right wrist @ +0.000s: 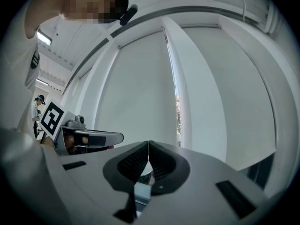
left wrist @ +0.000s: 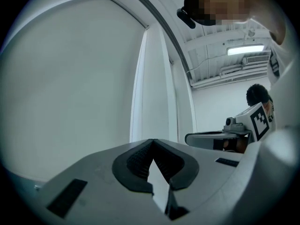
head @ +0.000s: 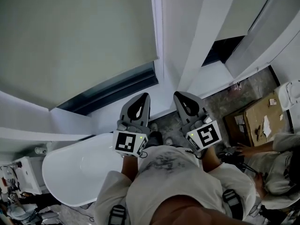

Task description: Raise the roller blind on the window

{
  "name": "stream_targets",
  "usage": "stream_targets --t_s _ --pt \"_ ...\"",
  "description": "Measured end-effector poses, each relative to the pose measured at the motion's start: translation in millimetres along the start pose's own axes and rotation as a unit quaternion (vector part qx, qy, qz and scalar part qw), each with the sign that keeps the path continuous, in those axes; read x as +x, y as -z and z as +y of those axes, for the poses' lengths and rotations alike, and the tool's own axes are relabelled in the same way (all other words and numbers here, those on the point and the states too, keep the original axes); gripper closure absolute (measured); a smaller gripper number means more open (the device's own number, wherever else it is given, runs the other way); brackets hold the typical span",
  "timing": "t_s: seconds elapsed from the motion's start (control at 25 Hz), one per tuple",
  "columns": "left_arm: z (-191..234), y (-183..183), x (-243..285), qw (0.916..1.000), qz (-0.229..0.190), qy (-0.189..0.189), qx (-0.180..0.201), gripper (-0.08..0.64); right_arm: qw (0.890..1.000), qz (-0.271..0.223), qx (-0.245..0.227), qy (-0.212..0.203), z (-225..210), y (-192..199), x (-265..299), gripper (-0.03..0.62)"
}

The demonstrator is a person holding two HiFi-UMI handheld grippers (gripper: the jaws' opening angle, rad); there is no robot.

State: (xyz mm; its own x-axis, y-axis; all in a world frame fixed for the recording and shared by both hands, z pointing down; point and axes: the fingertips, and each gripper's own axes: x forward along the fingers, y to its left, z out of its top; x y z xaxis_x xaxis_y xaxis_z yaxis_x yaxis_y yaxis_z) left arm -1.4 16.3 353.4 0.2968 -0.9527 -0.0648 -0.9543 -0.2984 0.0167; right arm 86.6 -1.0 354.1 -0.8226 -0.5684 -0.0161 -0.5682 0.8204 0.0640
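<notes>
Roller blind (head: 75, 36): down almost fully (dark window strip (head: 112, 90) beneath).
Left tool (left wrist: 152, 142): jaws together, empty.
Right tool (right wrist: 148, 143): jaws together, empty.
Remaining: we judge the whole raise.

1. No readable words or numbers anywhere, honestly.
2. Marker cubes (head: 130, 142) on the left hand-held gripper (head: 146, 95) and right hand-held gripper (head: 177, 94) just show black-and-white square patterns, no letters.
3. Paper (head: 266, 125) on the cardboard box (head: 253, 114): too small to read.

Head view looked steeply down; both gripper views faced up, sharing the roller blind (head: 75, 36) close ahead.
</notes>
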Motion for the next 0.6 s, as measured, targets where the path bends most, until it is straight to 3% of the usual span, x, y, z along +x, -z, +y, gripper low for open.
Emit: stream_targets --t_s 0.6 --pt "56.3 7.6 74.9 0.9971 0.002 0.076 -0.002 0.554 0.999 0.008 0.002 0.045 -29.3 8.4 73.2 0.531"
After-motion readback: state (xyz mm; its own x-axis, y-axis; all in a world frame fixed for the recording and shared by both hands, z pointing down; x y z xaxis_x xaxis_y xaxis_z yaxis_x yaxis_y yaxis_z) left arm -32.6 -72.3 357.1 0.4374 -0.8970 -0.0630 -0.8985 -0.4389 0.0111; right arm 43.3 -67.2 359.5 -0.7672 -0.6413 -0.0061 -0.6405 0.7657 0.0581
